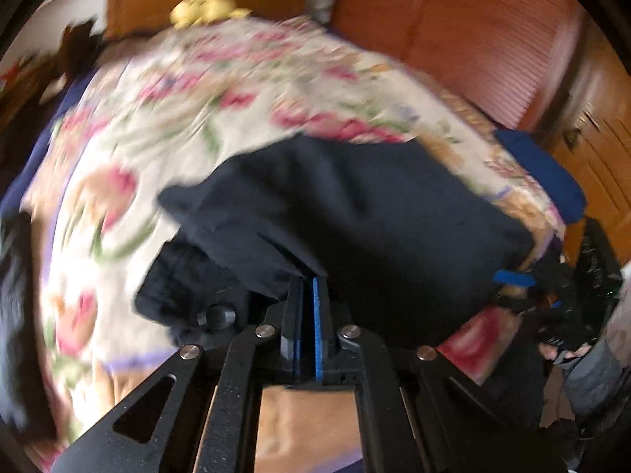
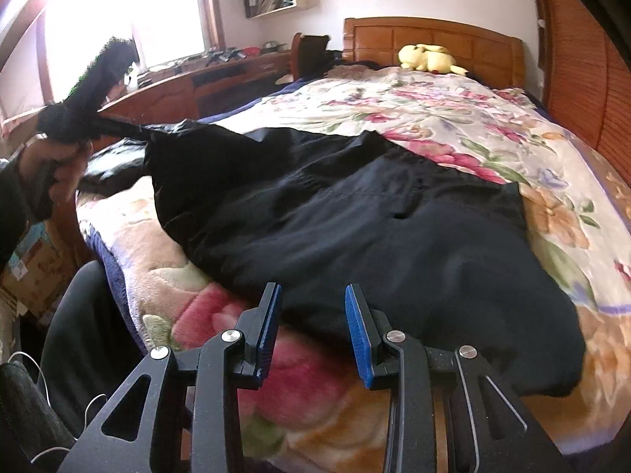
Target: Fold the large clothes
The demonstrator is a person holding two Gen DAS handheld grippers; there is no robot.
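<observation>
A large black garment (image 2: 355, 213) lies spread on a floral blanket (image 2: 414, 110) on the bed. In the left wrist view the garment (image 1: 355, 213) fills the middle, and my left gripper (image 1: 309, 282) is shut on its edge, which it holds lifted. In the right wrist view the left gripper (image 2: 134, 128) is at the far left, pulling a corner of the garment up and taut. My right gripper (image 2: 313, 295) is open and empty just above the garment's near edge. It also shows at the right edge of the left wrist view (image 1: 512, 278).
A yellow plush toy (image 2: 428, 59) lies at the wooden headboard (image 2: 434, 35). A wooden slatted wardrobe (image 2: 579, 71) stands to the right of the bed. A desk (image 2: 205, 75) under a bright window stands to the left. A blue cloth (image 1: 544, 169) lies at the bed's right edge.
</observation>
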